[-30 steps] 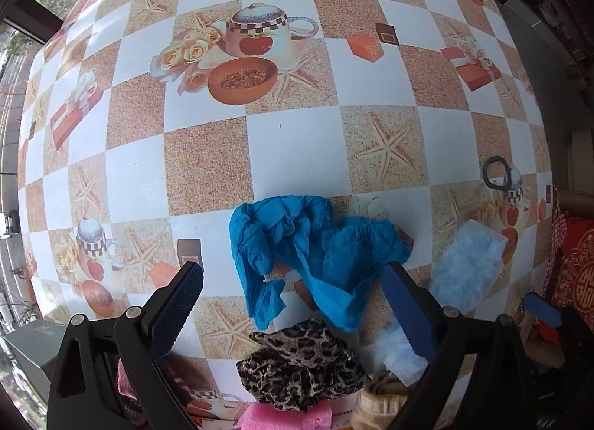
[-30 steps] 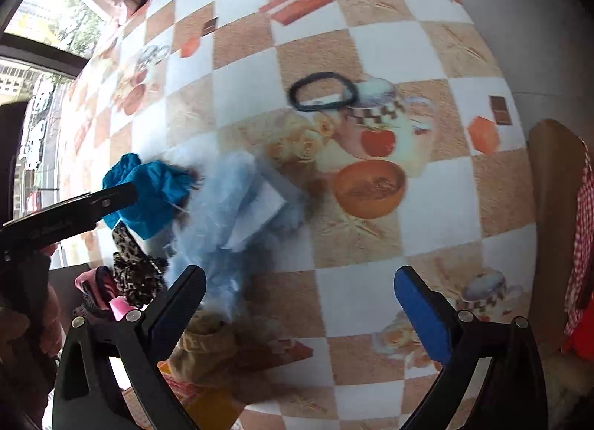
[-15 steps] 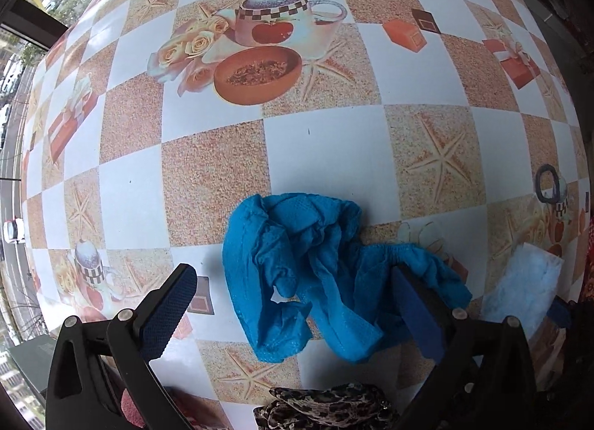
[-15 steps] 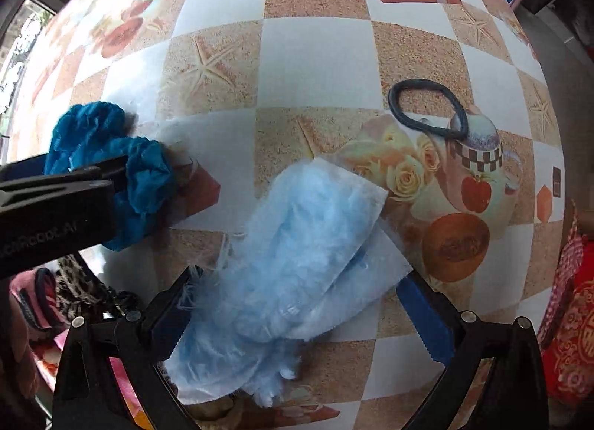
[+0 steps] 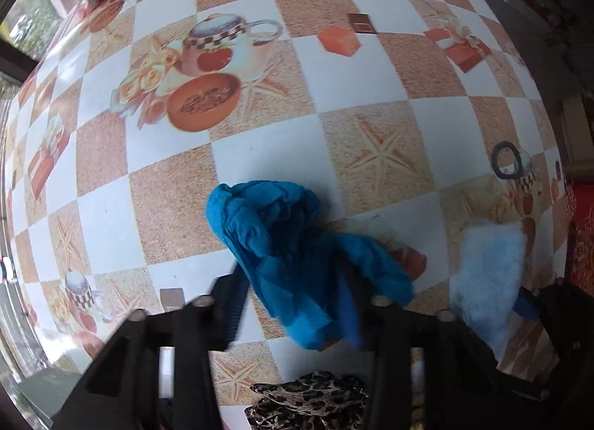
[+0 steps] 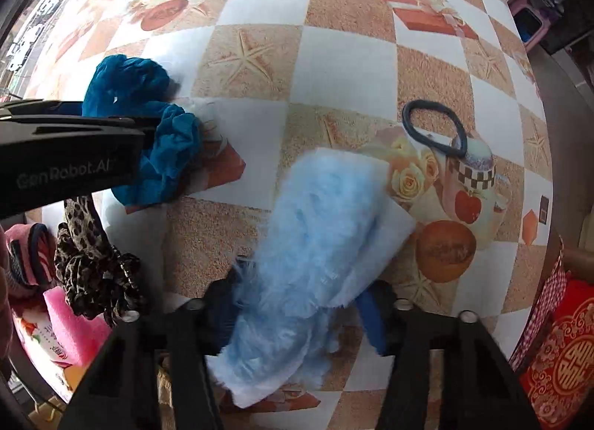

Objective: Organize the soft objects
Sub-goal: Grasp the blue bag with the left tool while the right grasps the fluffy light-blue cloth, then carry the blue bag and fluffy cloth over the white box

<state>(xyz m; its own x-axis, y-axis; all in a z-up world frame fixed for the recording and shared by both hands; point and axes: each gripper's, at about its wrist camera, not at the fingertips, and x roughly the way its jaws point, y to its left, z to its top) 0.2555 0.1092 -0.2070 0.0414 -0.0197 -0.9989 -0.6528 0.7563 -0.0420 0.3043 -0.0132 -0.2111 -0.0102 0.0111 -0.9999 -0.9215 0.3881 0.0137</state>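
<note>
Only the right view shows pink foam [image 6: 70, 322].

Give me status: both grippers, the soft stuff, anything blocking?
Left gripper closed around blue cloth. Right gripper closed around fluffy light-blue pad. Hair tie lies apart, leopard scrunchie nearby; nothing blocking.

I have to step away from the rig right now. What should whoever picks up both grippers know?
Left gripper: closed around the crumpled teal-blue cloth, which is on the checkered tablecloth.
Right gripper: closed around the fluffy light-blue pad.
Untouched: black elastic hair band, leopard-print scrunchie.
Nothing visibly sorted yet; everything remains to place.
</note>
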